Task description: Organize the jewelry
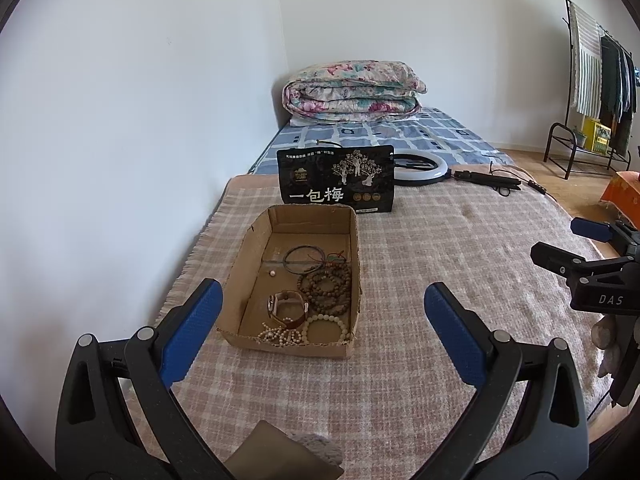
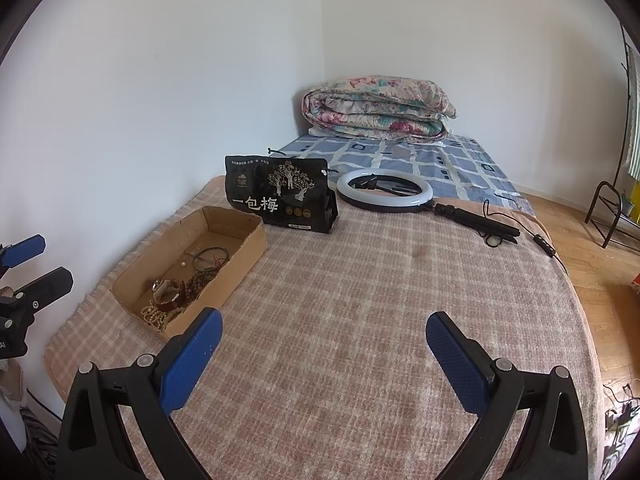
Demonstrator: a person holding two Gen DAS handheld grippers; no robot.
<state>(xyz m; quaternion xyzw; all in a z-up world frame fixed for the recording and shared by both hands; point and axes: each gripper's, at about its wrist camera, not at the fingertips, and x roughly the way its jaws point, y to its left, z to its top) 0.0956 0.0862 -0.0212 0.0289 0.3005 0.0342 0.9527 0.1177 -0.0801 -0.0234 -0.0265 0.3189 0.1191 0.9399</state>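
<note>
From the left wrist we see our left gripper [image 1: 322, 312] spread wide, empty, the jewelry [image 1: 316, 300] inside the cardboard box [image 1: 248, 276] ahead. From the right wrist, our right gripper [image 2: 324, 340] gapes empty, right of that box [image 2: 244, 256].

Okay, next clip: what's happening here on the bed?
A person holds a two-finger gripper in each hand above a plaid blanket. Both the left gripper and the right gripper are open and hold nothing. An open cardboard box on the blanket holds the jewelry: a watch, a dark bangle, brown bead bracelets and pale bead strands. Behind it stand a black snack bag and a ring light. Nothing is being handled at this moment.
</note>
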